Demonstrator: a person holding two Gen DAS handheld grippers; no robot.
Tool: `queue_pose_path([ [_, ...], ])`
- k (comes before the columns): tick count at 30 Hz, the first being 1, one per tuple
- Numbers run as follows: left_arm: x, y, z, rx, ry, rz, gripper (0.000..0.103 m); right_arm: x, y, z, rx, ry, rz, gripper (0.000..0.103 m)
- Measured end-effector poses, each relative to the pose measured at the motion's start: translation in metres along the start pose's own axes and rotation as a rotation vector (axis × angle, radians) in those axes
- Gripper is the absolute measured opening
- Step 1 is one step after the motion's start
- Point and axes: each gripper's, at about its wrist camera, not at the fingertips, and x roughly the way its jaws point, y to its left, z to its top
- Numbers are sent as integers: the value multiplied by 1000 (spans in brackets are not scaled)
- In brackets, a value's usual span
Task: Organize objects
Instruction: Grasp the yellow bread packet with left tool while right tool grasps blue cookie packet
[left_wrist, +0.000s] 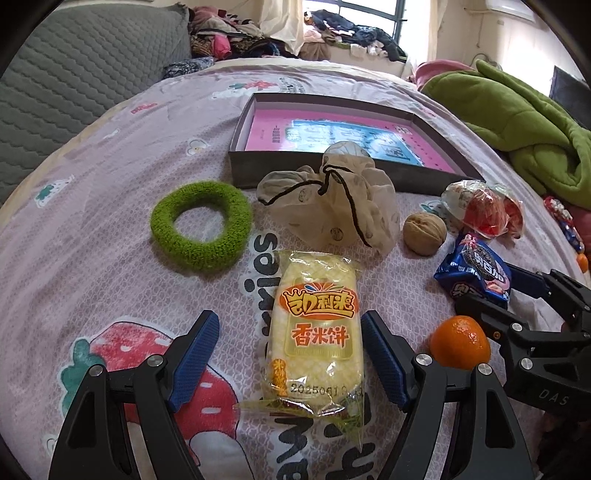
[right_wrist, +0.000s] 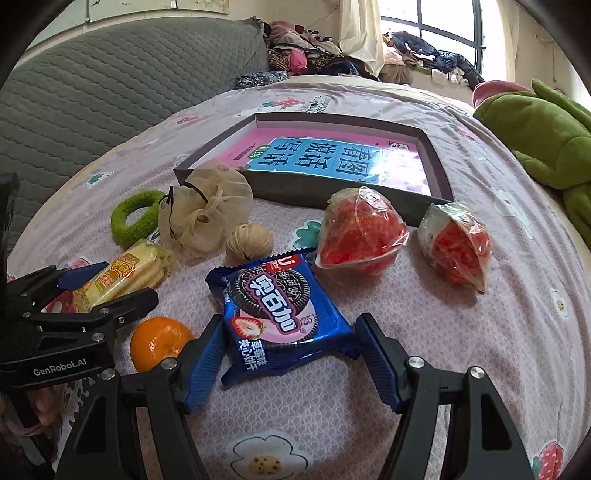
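From the left wrist view, the left gripper (left_wrist: 290, 345) stands spread wide at the bottom of the frame, its blue pads either side of a yellow rice cracker pack (left_wrist: 316, 339) lying on the pink bedsheet (left_wrist: 92, 258), with gaps showing. A green ring (left_wrist: 202, 229) sits centre left, a drawstring pouch (left_wrist: 332, 205) at centre, a walnut (left_wrist: 424, 233) just right of it, an orange (left_wrist: 460, 343) lower right. The grey tray (left_wrist: 321, 171) lies above centre.

From the right wrist view, the right gripper (right_wrist: 291, 349) is spread too, flanking a blue cookie packet (right_wrist: 280, 314) low in the frame. Two red-filled bags (right_wrist: 360, 232) (right_wrist: 458, 247) rest right of centre, just below the tray's front wall
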Motion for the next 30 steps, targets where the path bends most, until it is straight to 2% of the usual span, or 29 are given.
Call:
queue_pose_path([
  [7,0,-1,0,0,-8,4,79,-1,-1,0,7,-10,8,67],
  [9,-1,0,-2,-2,-9,-6,73,-3,-1,-1,18,-12,18,63],
  [17,-10,-4,-5,25,-29,-25,41,-10,-2,-5,43,-21,27,62],
  [30,-25,-3,-10,32,-59,-71,40,-27,-3,-13,89,-50,50,62],
])
